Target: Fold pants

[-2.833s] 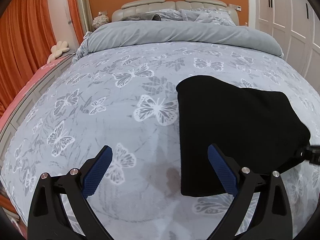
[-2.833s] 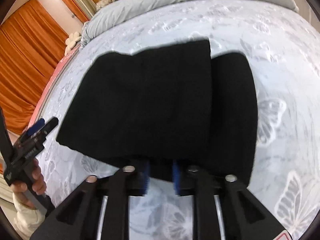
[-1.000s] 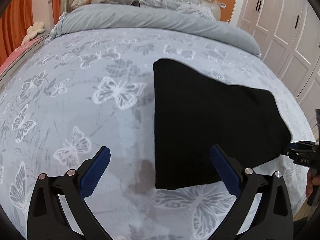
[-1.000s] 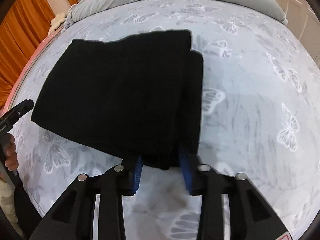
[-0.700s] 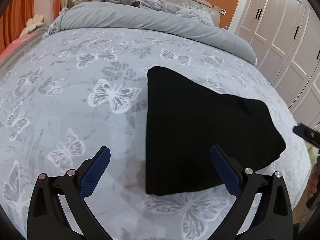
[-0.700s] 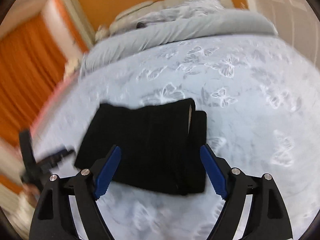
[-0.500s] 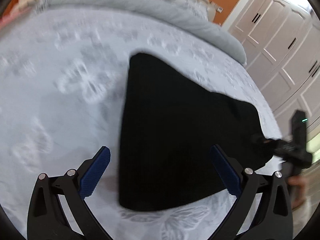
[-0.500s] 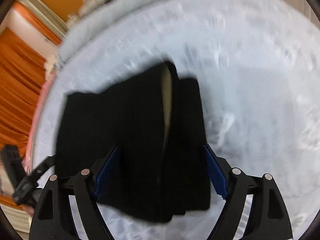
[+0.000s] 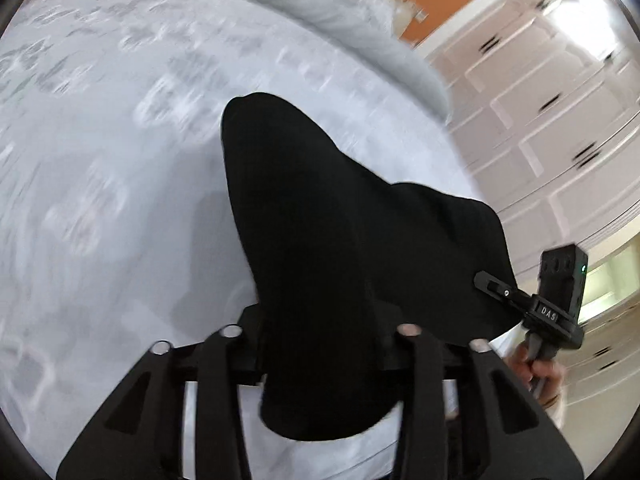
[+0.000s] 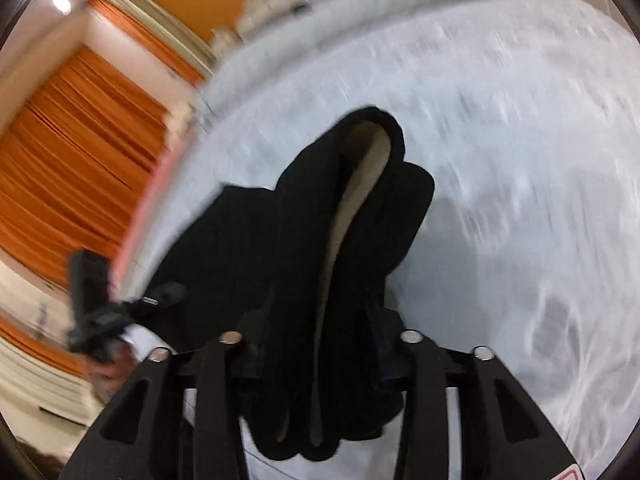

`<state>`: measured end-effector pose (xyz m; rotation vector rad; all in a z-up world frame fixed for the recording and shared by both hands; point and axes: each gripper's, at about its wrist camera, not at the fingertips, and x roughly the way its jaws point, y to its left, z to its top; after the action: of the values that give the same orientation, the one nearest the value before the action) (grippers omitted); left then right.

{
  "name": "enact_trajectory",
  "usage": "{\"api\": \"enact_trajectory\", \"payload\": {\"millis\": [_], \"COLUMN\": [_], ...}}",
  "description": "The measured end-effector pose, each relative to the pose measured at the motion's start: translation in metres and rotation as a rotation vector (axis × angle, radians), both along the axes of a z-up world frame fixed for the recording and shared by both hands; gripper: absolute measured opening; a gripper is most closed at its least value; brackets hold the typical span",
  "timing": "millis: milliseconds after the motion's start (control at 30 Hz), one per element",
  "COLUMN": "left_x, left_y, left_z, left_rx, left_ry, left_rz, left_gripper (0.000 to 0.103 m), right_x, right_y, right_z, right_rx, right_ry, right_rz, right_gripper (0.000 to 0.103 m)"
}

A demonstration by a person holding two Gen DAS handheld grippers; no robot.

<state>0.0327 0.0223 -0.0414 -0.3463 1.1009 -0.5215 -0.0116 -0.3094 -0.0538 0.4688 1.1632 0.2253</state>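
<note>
The folded black pants (image 9: 320, 232) hang lifted over the grey butterfly bedspread (image 9: 100, 140). My left gripper (image 9: 320, 344) is shut on their near edge, with cloth bunched between the jaws and drooping below them. My right gripper (image 10: 320, 344) is shut on the other end of the pants (image 10: 304, 240), where a pale inner lining (image 10: 352, 184) shows in the fold. Each gripper shows in the other's view: the right one (image 9: 500, 290) at the pants' right corner, the left one (image 10: 160, 298) at the left corner. Both views are blurred by motion.
A rolled grey duvet (image 9: 320, 12) lies across the head of the bed. White wardrobe doors (image 9: 552, 100) stand to the right of the bed. Orange curtains (image 10: 68, 168) hang to its left. The bed's near edge is just below the grippers.
Both grippers were open beside the flat pants half a second ago. Now both are shut on the pants' near edge and have lifted it off the bedspread.
</note>
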Motion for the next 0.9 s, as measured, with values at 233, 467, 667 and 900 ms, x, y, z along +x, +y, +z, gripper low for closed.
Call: {"api": "enact_trajectory", "payload": {"millis": [233, 467, 667, 900], "left_x": [-0.042, -0.088, -0.130, -0.064], "left_y": [0.003, -0.076, -0.169, -0.188], "left_z": [0.024, 0.052, 0.017, -0.018], "left_rx": [0.221, 0.192, 0.380, 0.305], "left_ry": [-0.272, -0.522, -0.691, -0.495], "left_rz": [0.119, -0.160, -0.432, -0.301], "left_gripper": [0.091, 0.098, 0.098, 0.011], "right_x": [-0.029, 0.007, 0.003, 0.013], "right_y": [-0.024, 0.030, 0.029, 0.000], "right_z": [0.042, 0.036, 0.089, 0.073], "right_rx": [0.048, -0.065, 0.174, 0.232], "right_ry": [-0.190, -0.107, -0.274, -0.178], "right_rz": [-0.109, 0.075, 0.163, 0.100], "right_gripper": [0.078, 0.024, 0.023, 0.048]}}
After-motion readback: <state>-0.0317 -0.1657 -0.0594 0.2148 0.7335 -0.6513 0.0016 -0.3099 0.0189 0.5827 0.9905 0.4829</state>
